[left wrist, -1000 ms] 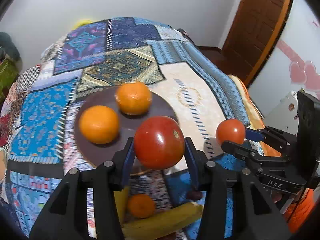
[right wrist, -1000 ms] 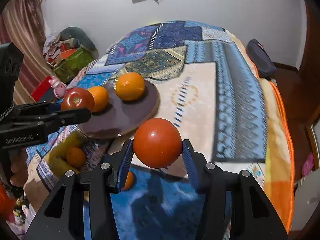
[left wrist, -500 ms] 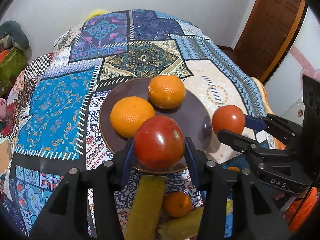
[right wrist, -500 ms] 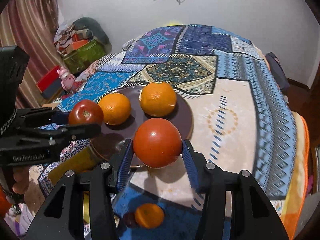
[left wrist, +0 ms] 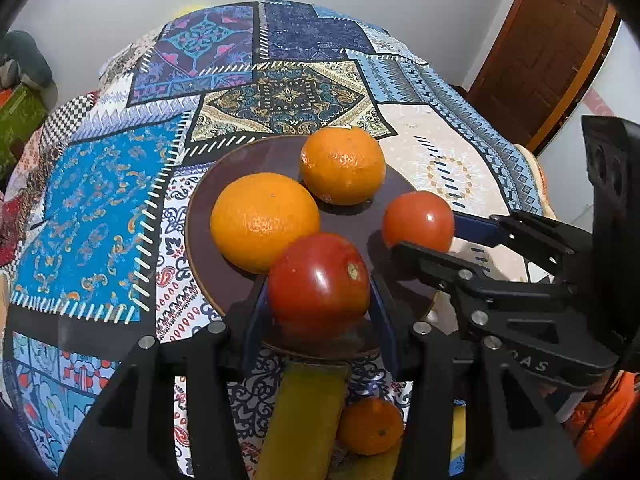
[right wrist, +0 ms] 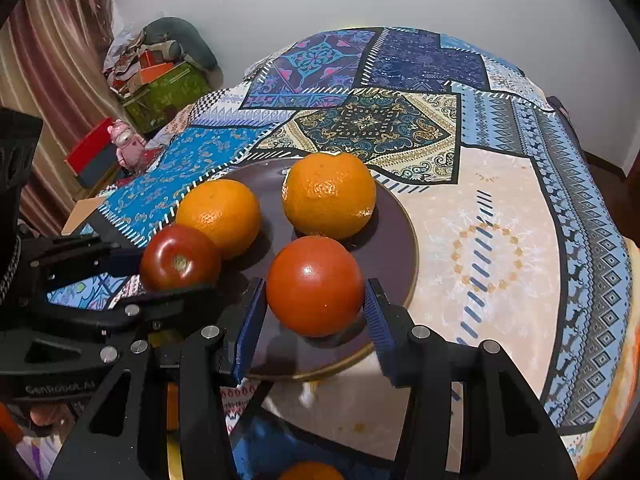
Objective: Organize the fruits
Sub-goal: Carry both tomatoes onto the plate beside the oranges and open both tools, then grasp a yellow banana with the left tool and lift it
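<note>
tomatoes are held one per gripper over the near side of the dark brown plate (left wrist: pixel 200 240), which sits on a patchwork cloth (left wrist: pixel 100 208). left gripper (left wrist: pixel 318 300) is clamped on a deep red tomato (left wrist: pixel 318 284), its blue pads pressing both flanks and the stem scar turned up and to the right; the fruit hangs low over the plate's near rim, contact with the plate not confirmed. right gripper (right wrist: pixel 316 308) is clamped on a more orange tomato (right wrist: pixel 315 286), likewise low over the plate's near edge, with a shadow beneath it. two oranges already rest on the plate: a near-left orange (left wrist: pixel 264 222) and a far orange (left wrist: pixel 342 166), set close together toward the far side, which leaves the near half free, judged to be the reason both tomatoes are brought in there. side grips keep the undersides clear for setting down. off the plate, a small orange (left wrist: pixel 370 426) and a yellow-green fruit (left wrist: pixel 304 416), probably a banana, lie on the cloth below the left gripper, not yet sorted. judged step: lowering and releasing both tomatoes; main risk is the left tomato rolling off the rim.
</note>
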A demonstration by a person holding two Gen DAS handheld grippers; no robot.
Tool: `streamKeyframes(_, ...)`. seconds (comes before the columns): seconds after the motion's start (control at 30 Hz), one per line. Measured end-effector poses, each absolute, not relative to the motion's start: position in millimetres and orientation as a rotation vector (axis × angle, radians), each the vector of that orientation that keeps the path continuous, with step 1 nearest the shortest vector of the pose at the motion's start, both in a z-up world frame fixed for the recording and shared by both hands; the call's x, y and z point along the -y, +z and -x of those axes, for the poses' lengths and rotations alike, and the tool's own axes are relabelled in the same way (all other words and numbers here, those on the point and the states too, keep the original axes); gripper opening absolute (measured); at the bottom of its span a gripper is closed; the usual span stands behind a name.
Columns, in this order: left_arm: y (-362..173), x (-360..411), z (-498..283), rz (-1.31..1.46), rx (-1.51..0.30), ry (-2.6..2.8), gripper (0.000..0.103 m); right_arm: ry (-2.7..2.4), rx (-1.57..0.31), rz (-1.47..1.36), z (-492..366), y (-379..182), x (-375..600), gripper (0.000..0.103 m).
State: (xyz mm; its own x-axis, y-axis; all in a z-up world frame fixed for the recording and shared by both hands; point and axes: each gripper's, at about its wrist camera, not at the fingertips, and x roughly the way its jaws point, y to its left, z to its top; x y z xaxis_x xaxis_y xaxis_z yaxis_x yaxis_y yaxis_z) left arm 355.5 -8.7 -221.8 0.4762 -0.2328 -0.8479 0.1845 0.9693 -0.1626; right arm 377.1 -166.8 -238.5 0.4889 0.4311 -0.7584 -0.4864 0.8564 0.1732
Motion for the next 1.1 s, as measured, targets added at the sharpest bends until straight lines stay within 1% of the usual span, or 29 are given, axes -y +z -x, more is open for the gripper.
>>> streamKeyframes(0.17,-226.7,10.4,-356.0,0.038,-1.057,-0.252,0.048,0.553,-0.924,0.077,-380.6,-242.8,162.6,0.047)
streamKeyframes(0.33,-224.5,7.2,-354.3,0.061,-1.049,-0.261,0.048,0.556,-0.897,0.076,-375.6,-234.8,164.2,0.047)
streamKeyframes(0.6,-194.9,2.3,-335.8,0.048,-0.980,-0.259,0.049,0.566,-0.851,0.093,-361.4,-214.0,168.8,0.047)
streamKeyframes(0.83,-178.8,-10.2,-311.0,0.050,-0.962,-0.243,0.049,0.569,-0.820,0.101,-337.4,-198.3,177.6,0.048)
streamKeyframes(1.1,-192.1,-29.9,-275.1,0.046,-1.009,-0.203,0.049,0.583,-0.839,0.098,-309.9,-202.9,179.5,0.049)
